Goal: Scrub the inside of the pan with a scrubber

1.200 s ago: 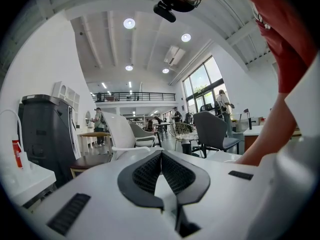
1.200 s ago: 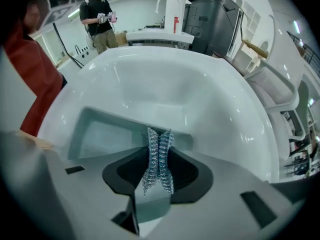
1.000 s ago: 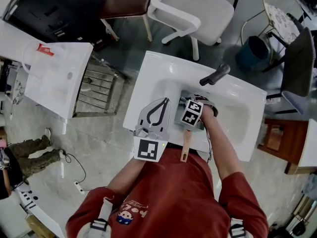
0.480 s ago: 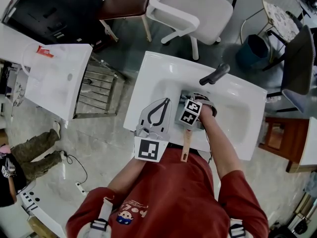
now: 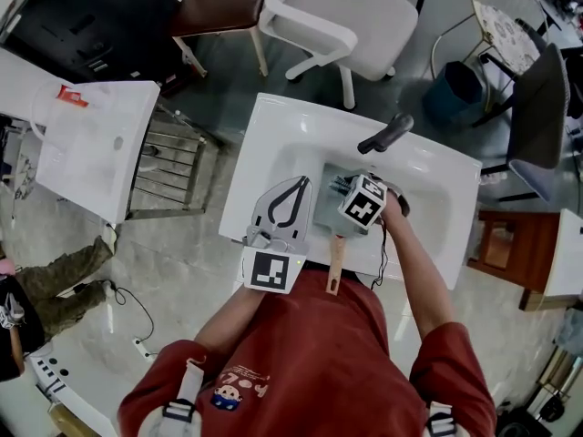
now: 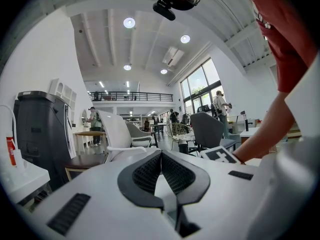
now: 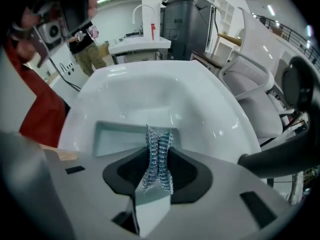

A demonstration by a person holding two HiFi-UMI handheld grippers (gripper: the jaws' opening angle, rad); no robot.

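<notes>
The scrubber (image 7: pixel 158 159), a light, springy wire mesh, is clamped in the right gripper (image 7: pixel 159 146) over the pan (image 5: pixel 326 212) in the sink (image 5: pixel 264 144) at frame centre. The stiff pan probably slides; its wooden handle (image 5: pixel 334 267) is best held by the left gripper (image 6: pixel 161 156), closed on nothing.

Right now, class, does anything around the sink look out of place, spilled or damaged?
Nothing looks spilled or damaged. The pan sits in the sink, its wooden handle jutting over the front rim. The right gripper is clamped on the scrubber.
</notes>
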